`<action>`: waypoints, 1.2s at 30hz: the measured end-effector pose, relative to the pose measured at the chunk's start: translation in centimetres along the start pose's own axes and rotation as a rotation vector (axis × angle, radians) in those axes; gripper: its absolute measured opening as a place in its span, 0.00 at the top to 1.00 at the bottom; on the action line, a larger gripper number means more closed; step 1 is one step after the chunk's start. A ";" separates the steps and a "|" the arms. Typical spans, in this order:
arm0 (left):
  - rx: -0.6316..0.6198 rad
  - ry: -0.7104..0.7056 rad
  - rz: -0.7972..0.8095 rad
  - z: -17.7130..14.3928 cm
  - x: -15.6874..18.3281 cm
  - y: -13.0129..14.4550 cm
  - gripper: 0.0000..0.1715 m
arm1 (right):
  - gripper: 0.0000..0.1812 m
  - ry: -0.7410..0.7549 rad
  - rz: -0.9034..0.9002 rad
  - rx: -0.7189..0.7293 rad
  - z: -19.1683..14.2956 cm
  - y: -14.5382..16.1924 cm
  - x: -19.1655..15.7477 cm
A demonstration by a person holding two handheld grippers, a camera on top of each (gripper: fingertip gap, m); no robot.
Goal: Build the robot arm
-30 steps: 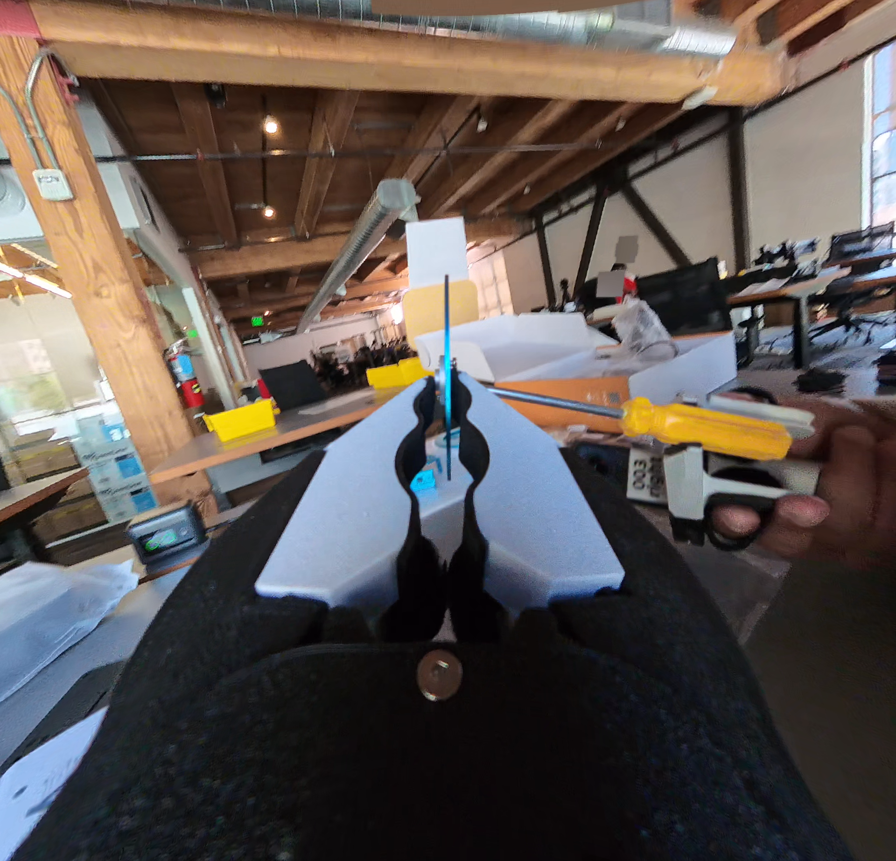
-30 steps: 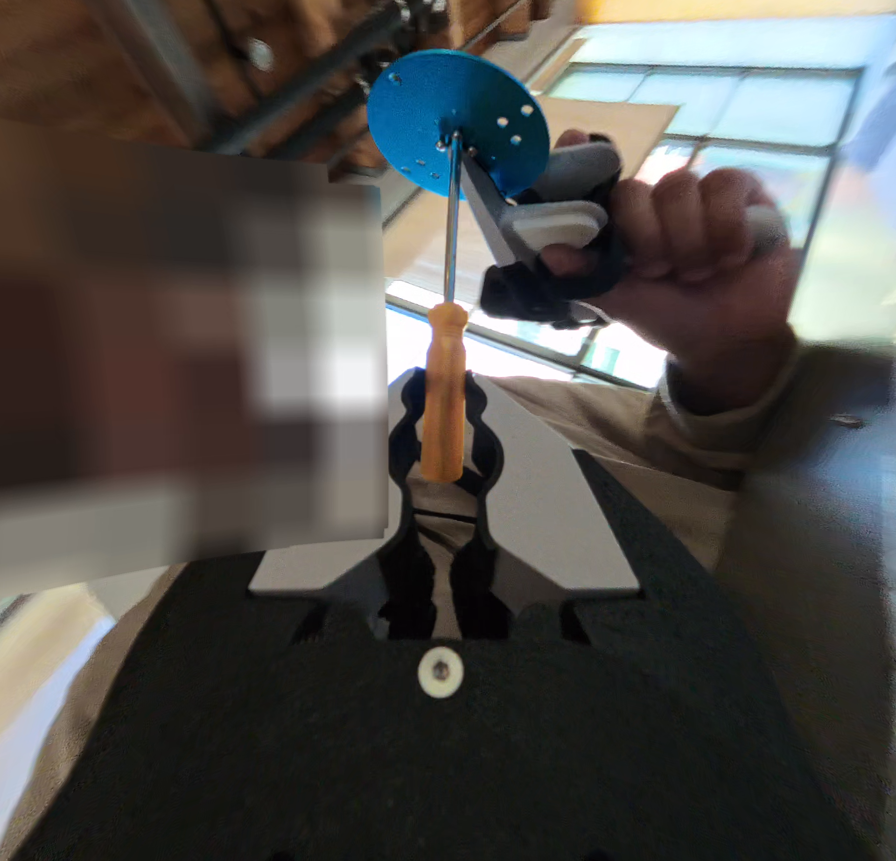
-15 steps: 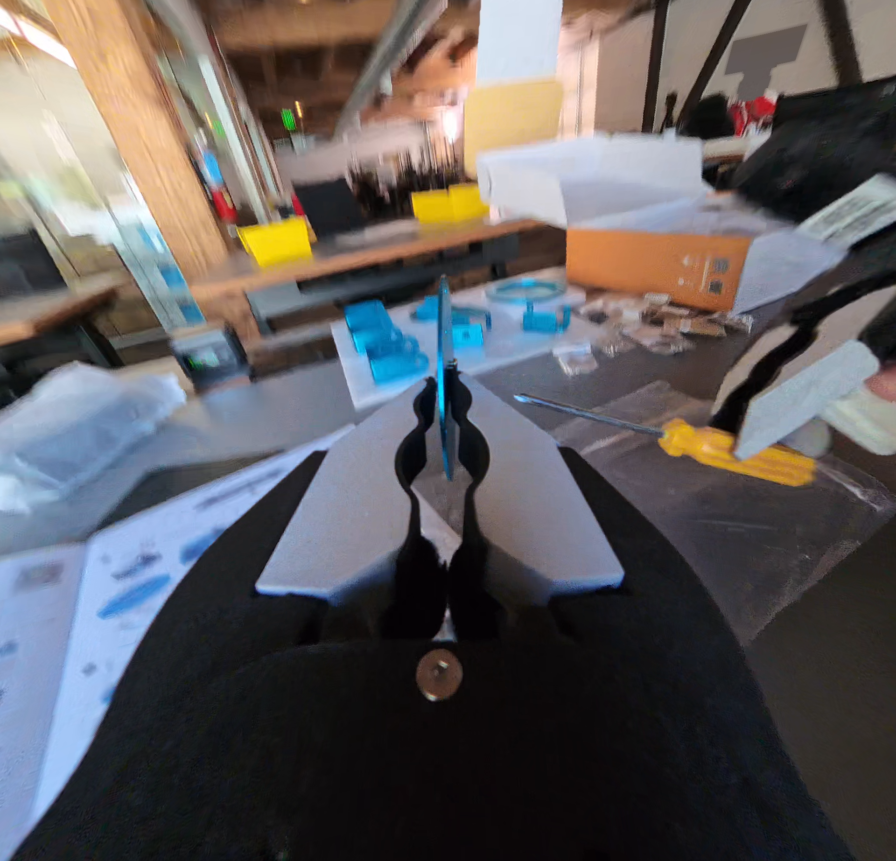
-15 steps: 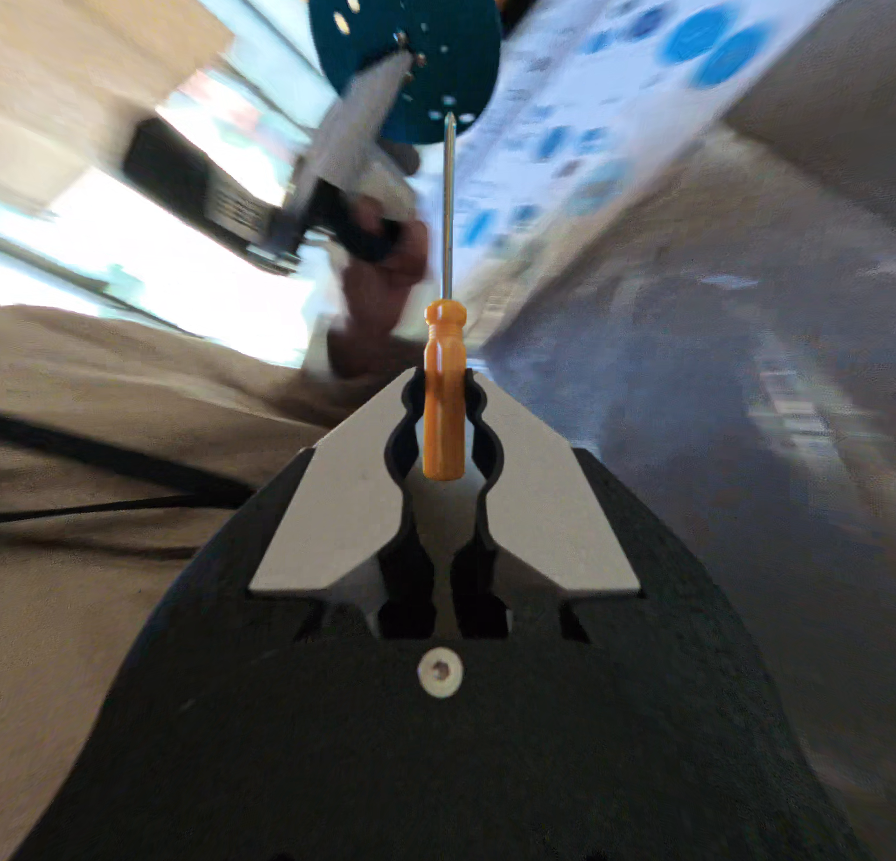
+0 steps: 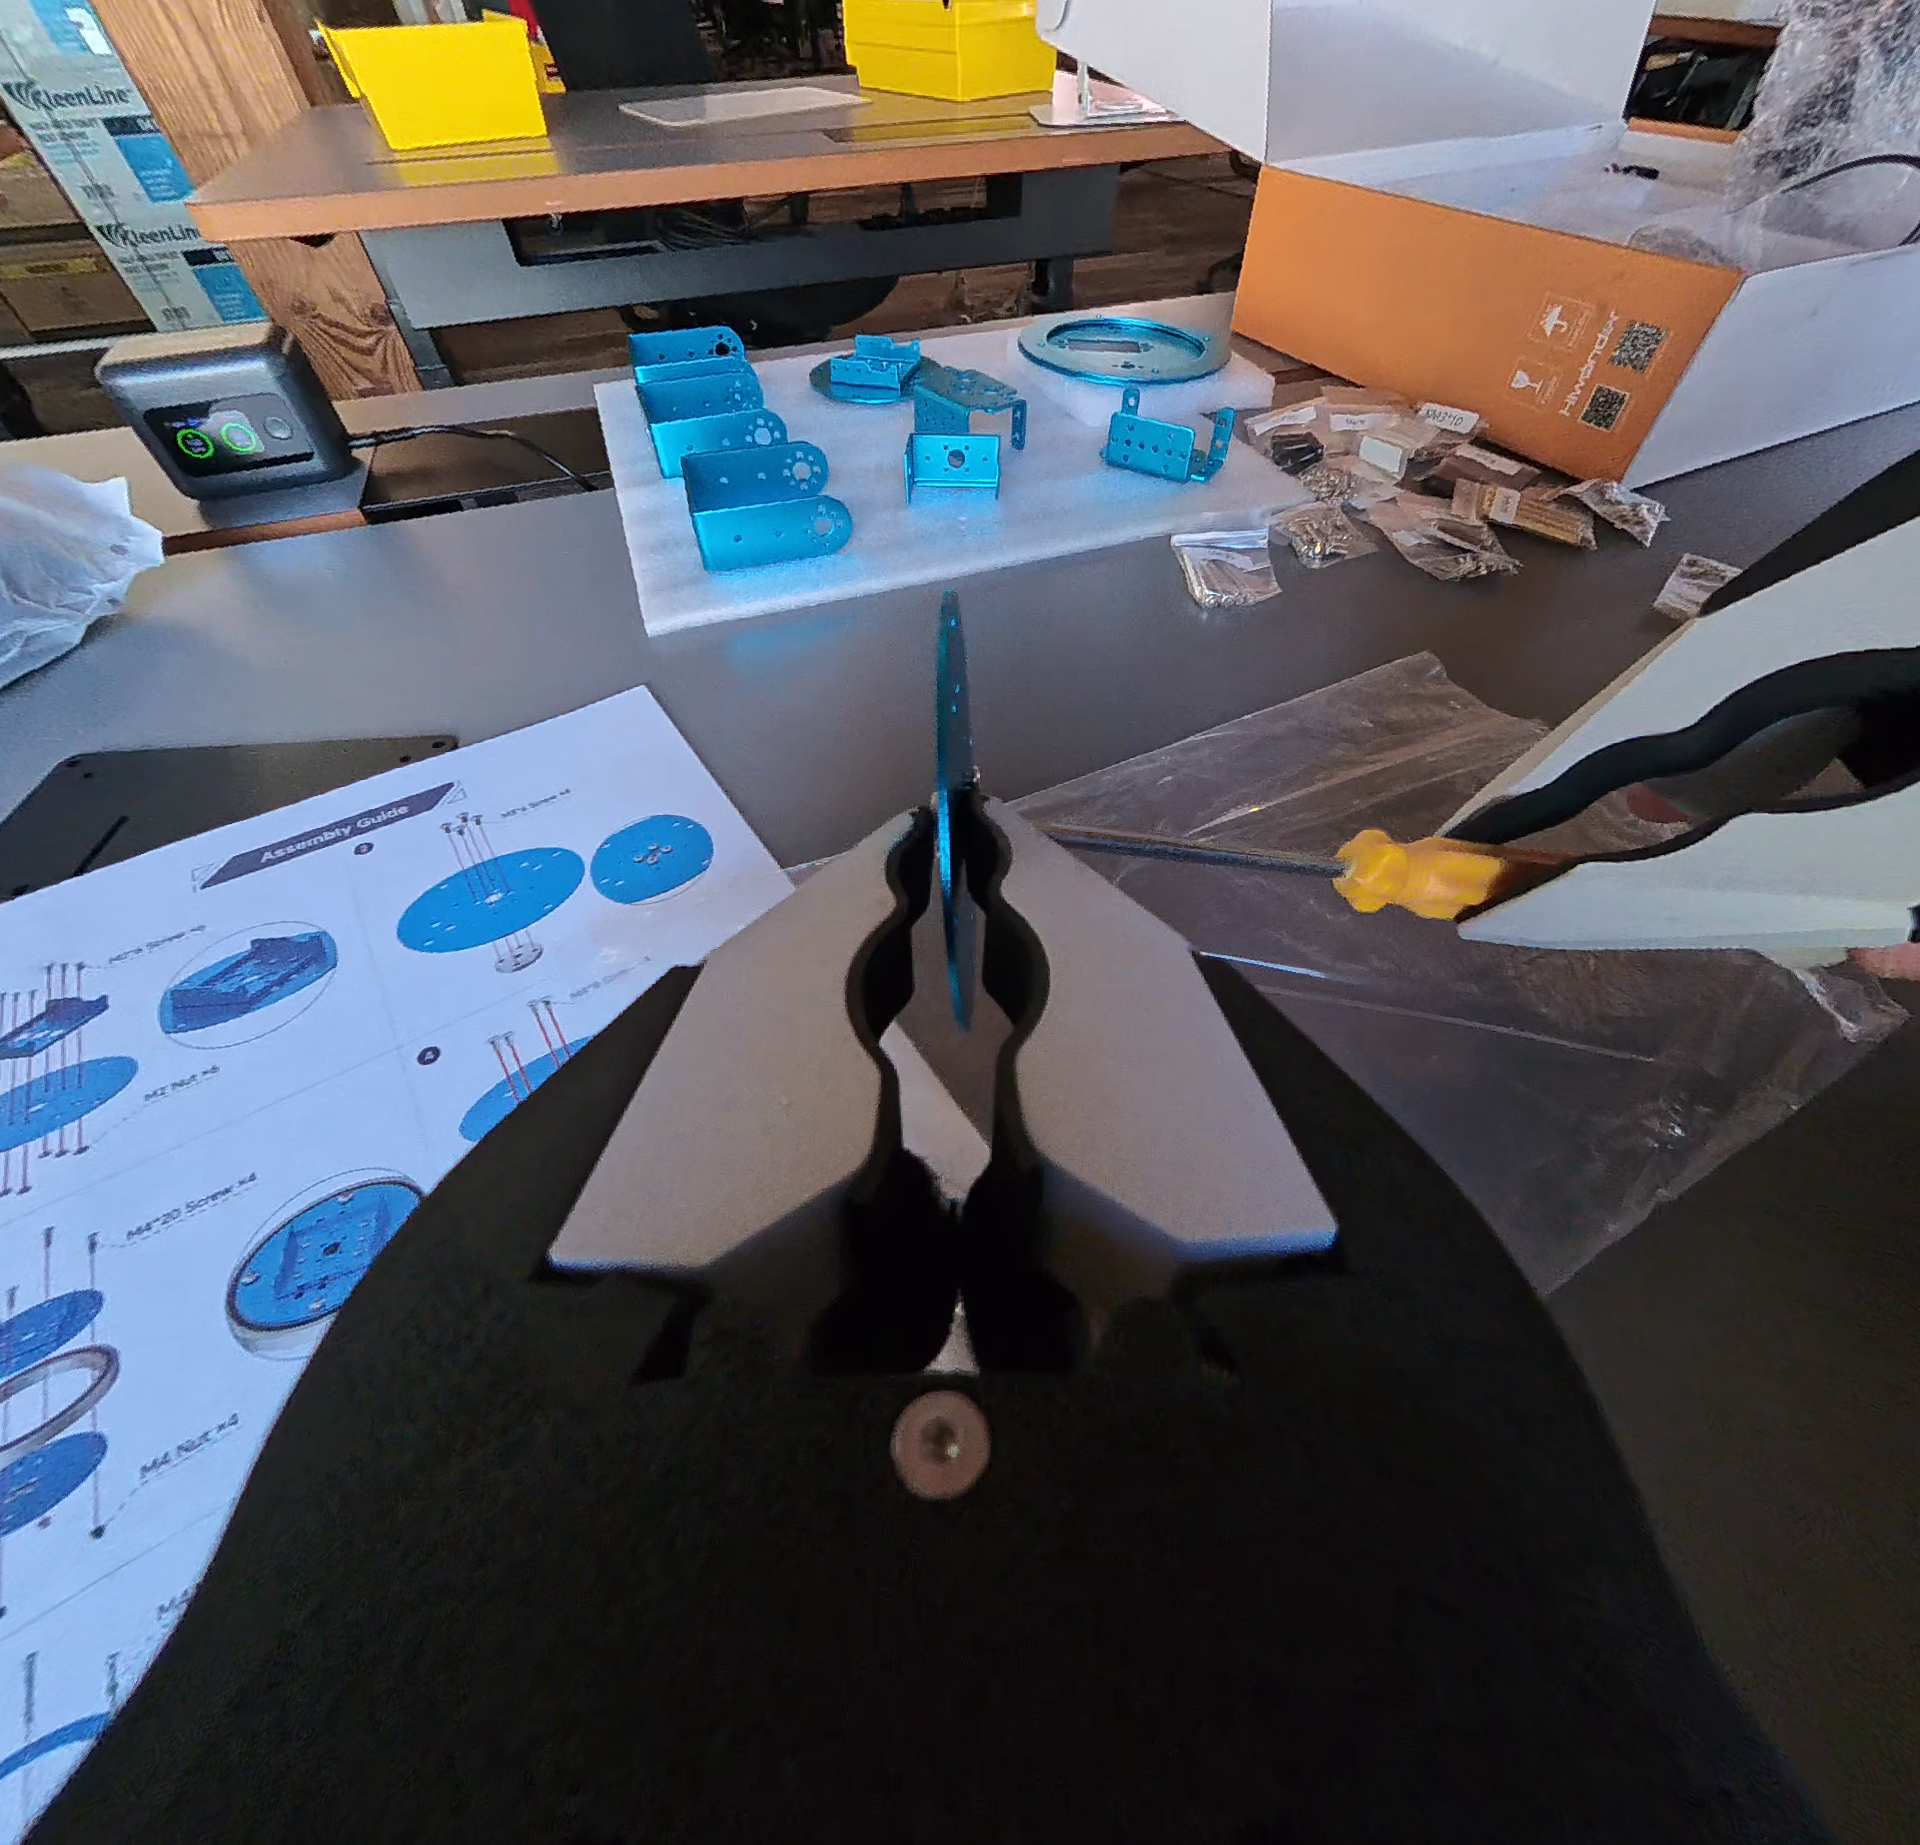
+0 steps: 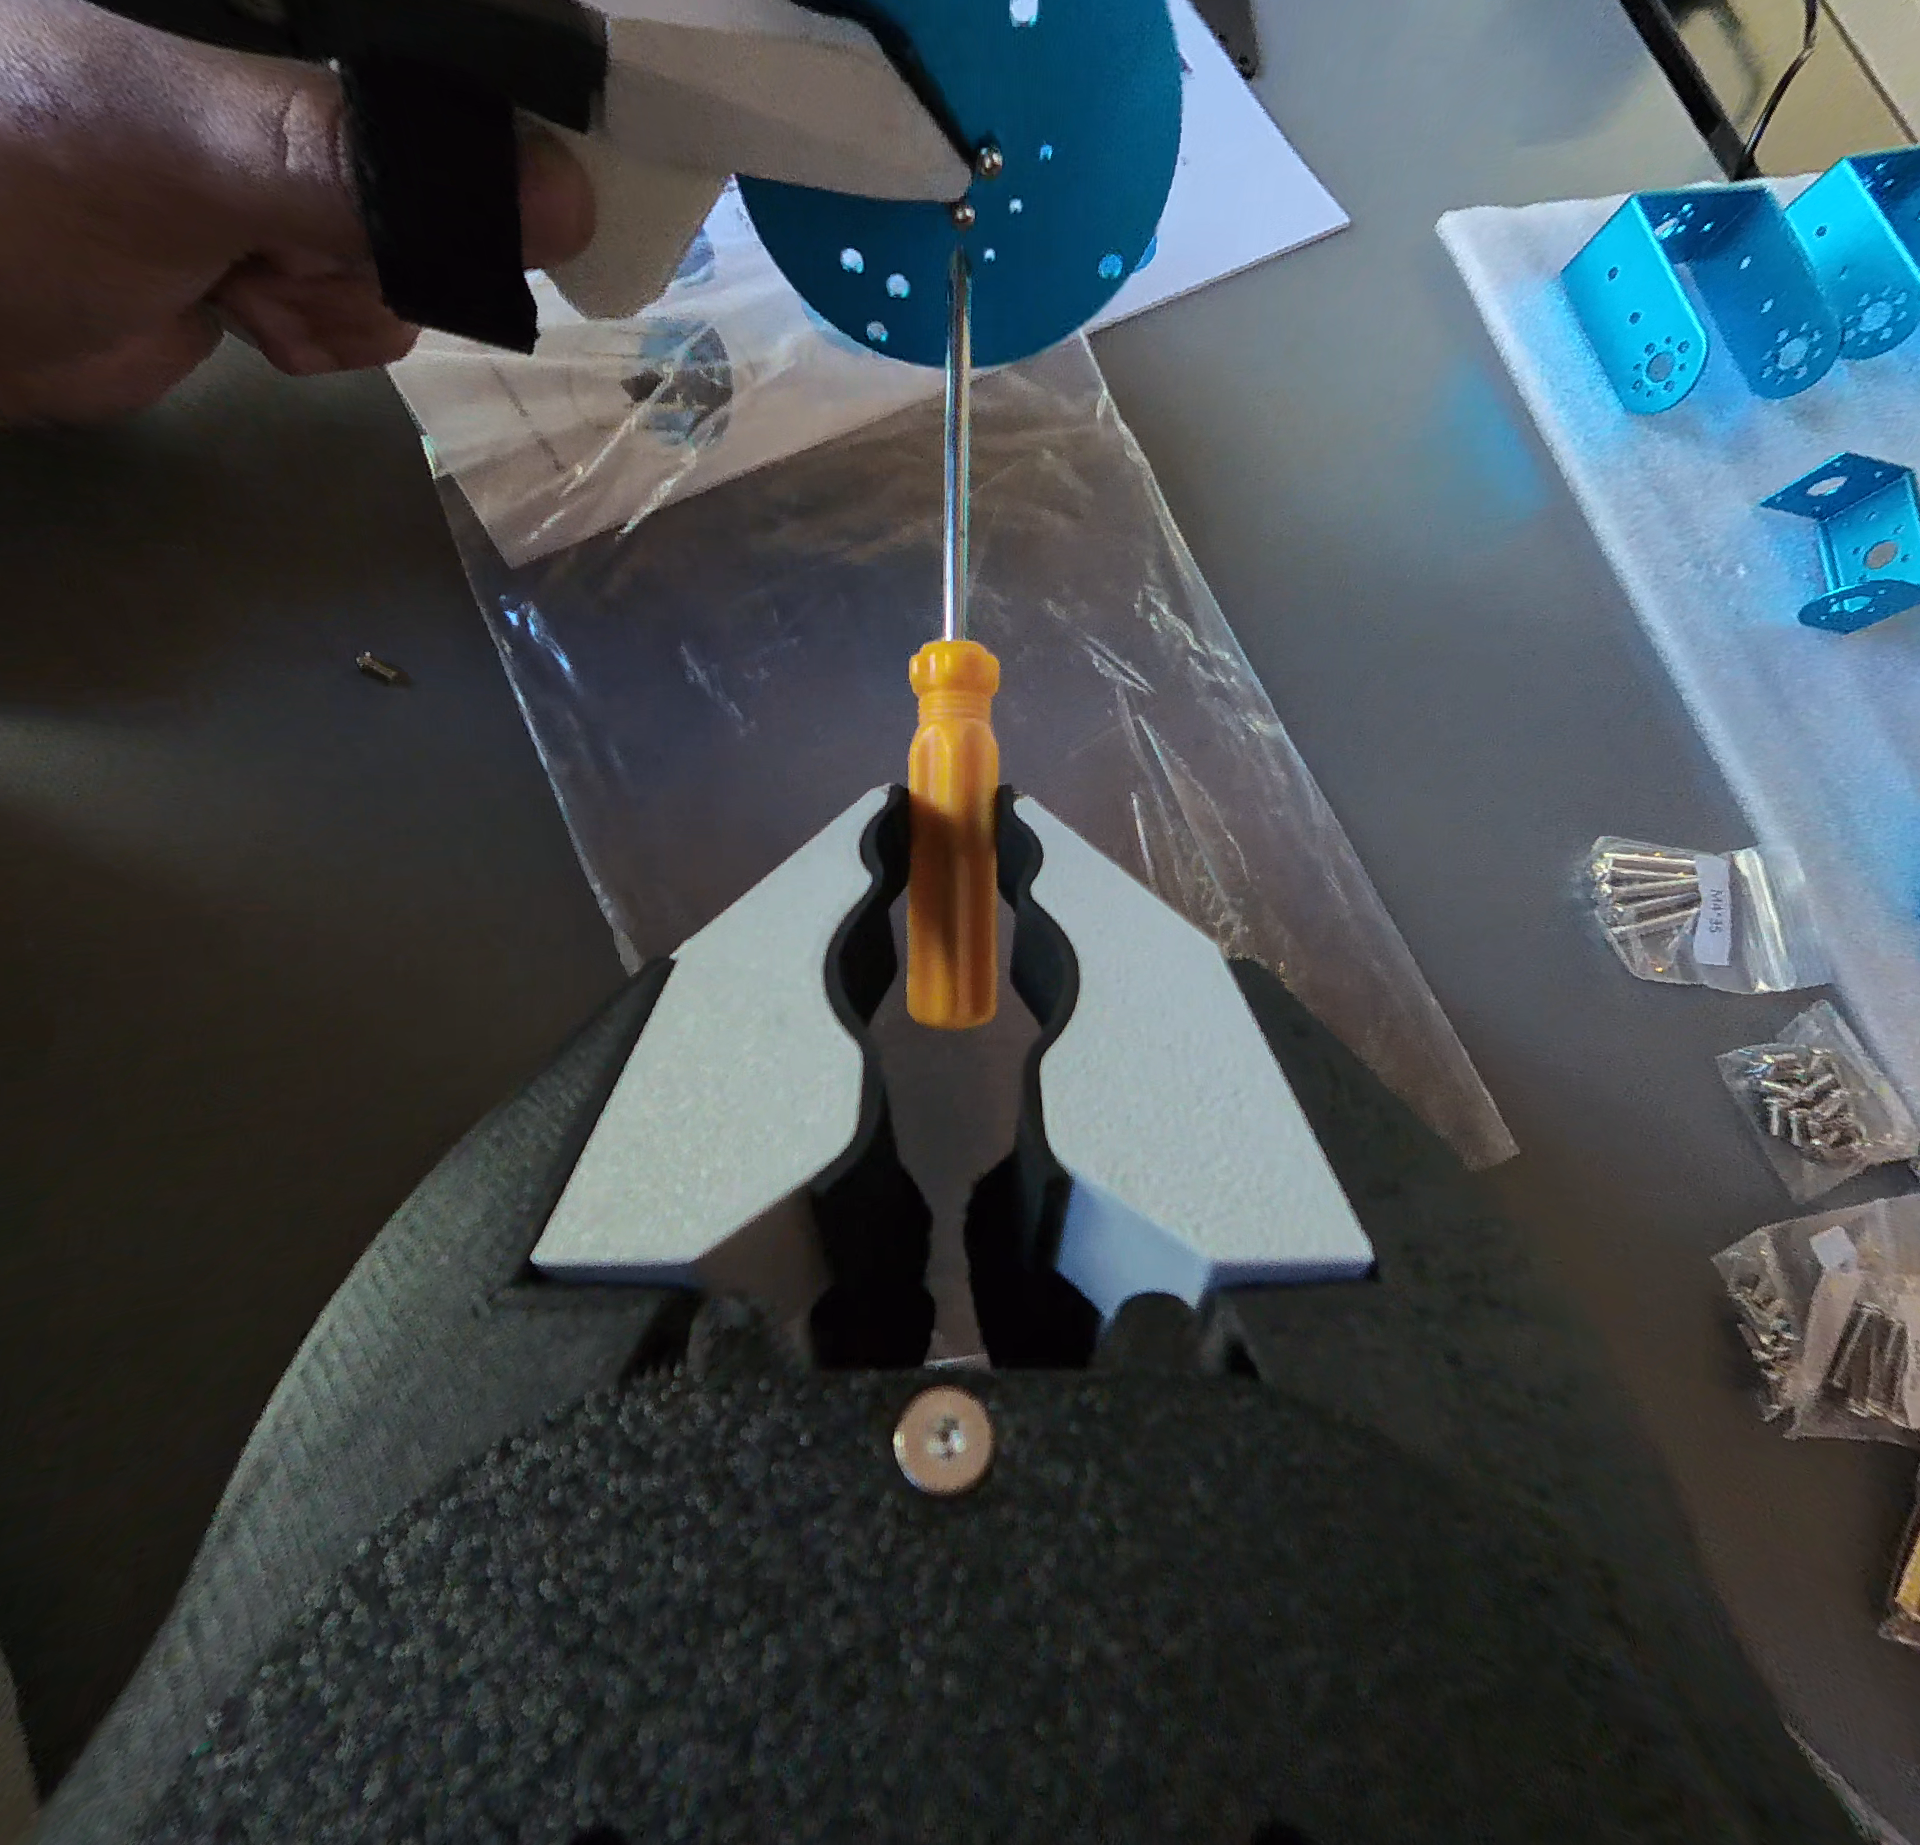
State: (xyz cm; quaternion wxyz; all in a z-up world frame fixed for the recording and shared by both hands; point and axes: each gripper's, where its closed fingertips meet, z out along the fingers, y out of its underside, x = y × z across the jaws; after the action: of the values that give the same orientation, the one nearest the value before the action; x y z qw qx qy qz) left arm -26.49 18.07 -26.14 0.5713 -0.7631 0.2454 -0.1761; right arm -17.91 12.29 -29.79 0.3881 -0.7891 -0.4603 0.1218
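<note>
My left gripper (image 5: 951, 839) is shut on a round blue perforated disc (image 5: 954, 756), held edge-on and upright above the grey table (image 5: 416, 632). My right gripper (image 6: 951, 808) is shut on the yellow handle of a screwdriver (image 6: 951, 839). The screwdriver's metal tip rests against the face of the blue disc (image 6: 1039, 133), just below two small screw heads. In the left wrist view the screwdriver (image 5: 1403, 873) comes in from the right, its shaft reaching the disc. The left gripper and the hand holding it show at the top left of the right wrist view (image 6: 727, 102).
A white foam sheet (image 5: 1039, 548) holds several blue brackets (image 5: 769, 517) and a blue ring. Bags of screws (image 5: 1351, 528) and an orange box (image 5: 1455, 320) lie at the right. A printed guide sheet (image 5: 260, 1016) lies left, a clear plastic bag (image 6: 831, 600) below. A loose screw (image 6: 379, 667) lies on the table. About 11 cm separates my left fingertips from my right. My right tips are roughly 12 cm from the loose screw (image 6: 379, 667).
Both grippers have come down from pointing up at the ceiling to low over the table. The disc and screwdriver stayed gripped, and the tip is again against the disc.
</note>
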 end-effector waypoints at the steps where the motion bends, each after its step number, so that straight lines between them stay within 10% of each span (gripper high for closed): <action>1: 0.005 0.001 0.003 0.0 0.1 -0.1 0.97 | 0.92 0.000 0.001 -0.004 0.0 0.1 0.0; 24: 0.013 0.011 0.079 0.2 0.9 -0.2 0.97 | 0.92 -0.035 0.042 0.002 -0.1 0.1 0.0; 36: 0.439 -0.003 0.457 -5.0 4.3 -6.6 0.97 | 0.92 -0.925 0.640 0.171 -3.9 -2.8 -5.5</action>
State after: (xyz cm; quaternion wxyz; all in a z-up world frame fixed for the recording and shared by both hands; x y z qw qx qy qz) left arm -24.57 13.21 -18.49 0.7475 -0.5471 0.3657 -0.0907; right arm -20.54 6.64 -26.05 0.1524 -0.7194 -0.3090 0.6031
